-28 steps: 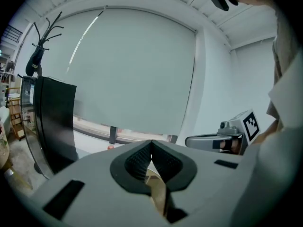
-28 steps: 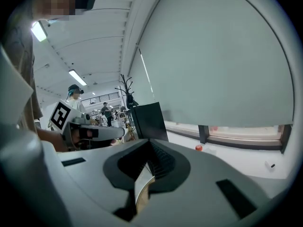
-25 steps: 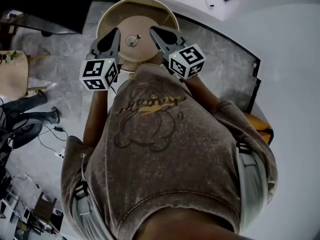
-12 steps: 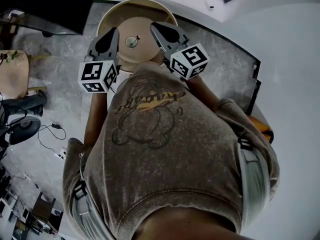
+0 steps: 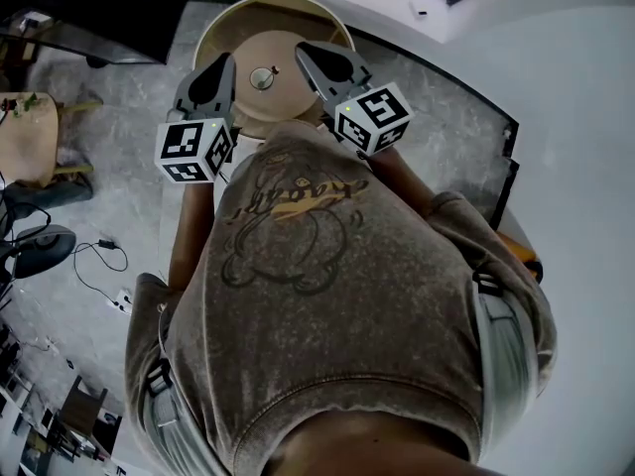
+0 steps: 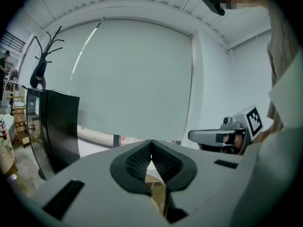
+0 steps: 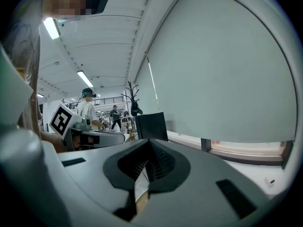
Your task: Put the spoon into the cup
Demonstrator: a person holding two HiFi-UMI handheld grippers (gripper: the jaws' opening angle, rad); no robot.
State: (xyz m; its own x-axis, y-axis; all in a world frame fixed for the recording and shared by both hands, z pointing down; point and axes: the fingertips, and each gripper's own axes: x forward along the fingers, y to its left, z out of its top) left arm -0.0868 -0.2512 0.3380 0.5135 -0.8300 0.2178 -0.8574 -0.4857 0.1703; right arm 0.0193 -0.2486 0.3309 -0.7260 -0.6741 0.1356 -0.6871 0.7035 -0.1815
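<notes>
A small cup (image 5: 262, 79) stands in the middle of a round tan table (image 5: 298, 28), seen in the head view. I cannot make out a spoon in any view. My left gripper (image 5: 228, 62) hovers over the table's near-left edge, left of the cup. Its pads meet with nothing between them (image 6: 151, 143). My right gripper (image 5: 303, 53) hovers to the right of the cup, also shut and empty (image 7: 149, 142). Both point roughly level, so each gripper view looks over the table toward a pale blind. Each shows the other gripper at its side.
A black upright panel (image 6: 57, 126) and a coat stand (image 6: 42, 60) are beyond the table on the left. People stand far off (image 7: 87, 109). A grey marble floor (image 5: 129, 167) surrounds the table, with a chair (image 5: 25, 142) and cables at the left.
Both grippers have stayed in place beside the cup, still shut. A person's legs on the floor at the left have drifted toward the picture's edge.
</notes>
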